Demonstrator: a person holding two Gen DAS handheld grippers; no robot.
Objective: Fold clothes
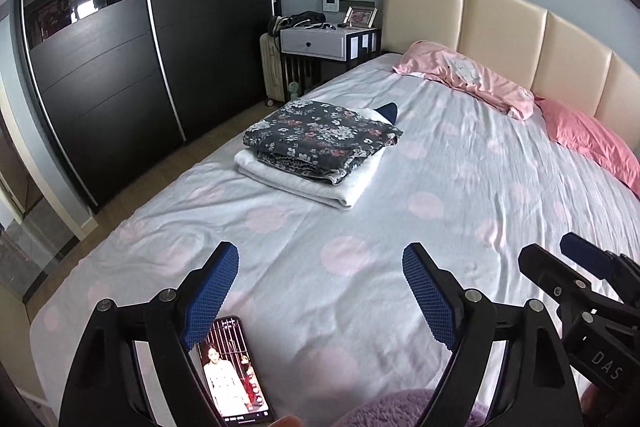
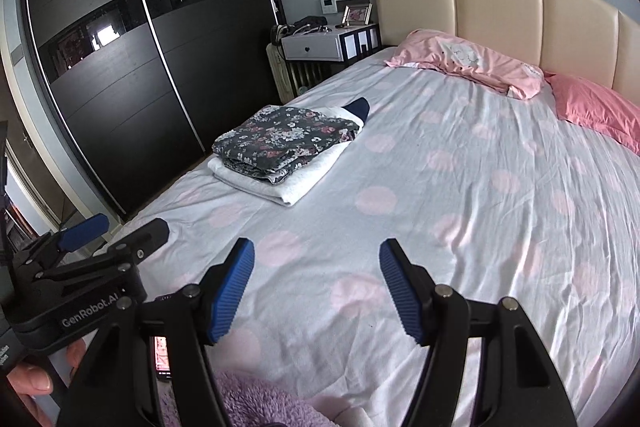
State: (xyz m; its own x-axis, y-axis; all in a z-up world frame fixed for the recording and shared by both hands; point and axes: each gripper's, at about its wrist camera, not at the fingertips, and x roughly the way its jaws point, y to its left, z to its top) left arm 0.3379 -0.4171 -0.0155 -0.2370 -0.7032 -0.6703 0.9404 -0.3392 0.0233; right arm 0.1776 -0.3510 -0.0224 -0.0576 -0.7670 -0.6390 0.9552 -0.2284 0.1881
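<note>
Lilac fleece sits at the bottom edge of both views, beneath our 2 grippers, probably the next garment. Left gripper and right gripper gape wide, holding nothing. Folded stack lies upper left on the bed.

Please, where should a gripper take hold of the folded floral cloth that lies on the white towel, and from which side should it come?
Probably the near corner of the floral cloth, approached from the foot of the bed, where both the left gripper and the right gripper are open. There the folded layers overhang the white towel and show a thick edge, so a finger could slide underneath.
</note>
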